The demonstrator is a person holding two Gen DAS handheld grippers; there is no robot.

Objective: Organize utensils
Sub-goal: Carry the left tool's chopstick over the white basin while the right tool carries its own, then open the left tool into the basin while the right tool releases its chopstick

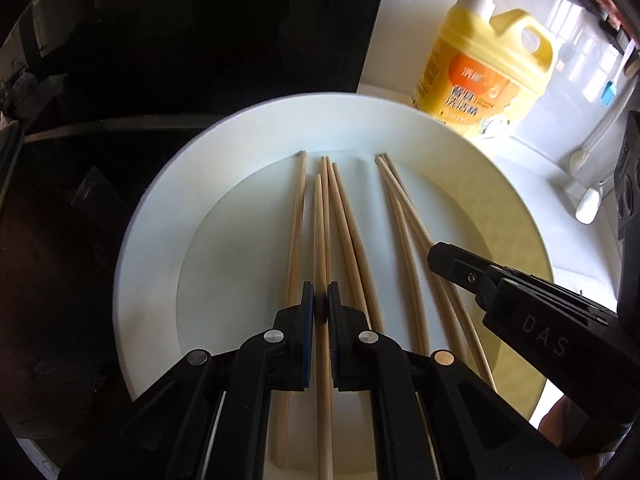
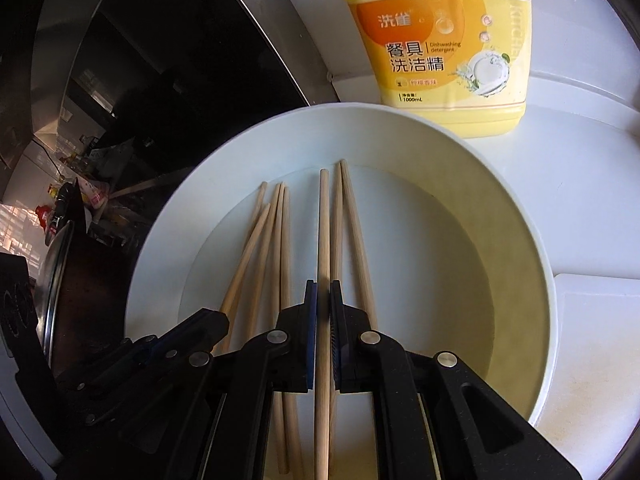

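Observation:
Several wooden chopsticks (image 1: 352, 236) lie lengthwise in a white plate (image 1: 160, 208). My left gripper (image 1: 321, 300) is shut on one chopstick (image 1: 320, 224), which runs between its pads. My right gripper (image 2: 323, 300) is shut on another chopstick (image 2: 323, 220) in the same plate (image 2: 520, 240). In the left wrist view the right gripper (image 1: 440, 258) comes in from the right over the right-hand chopsticks. In the right wrist view the left gripper (image 2: 212, 320) sits at the lower left over the left-hand chopsticks (image 2: 260, 248).
A yellow dish soap bottle (image 1: 488, 60) stands just behind the plate on the white counter (image 2: 592, 184); it also shows in the right wrist view (image 2: 440, 48). A dark cooktop area (image 1: 160, 40) lies to the left. White spoons (image 1: 590, 204) hang at the right.

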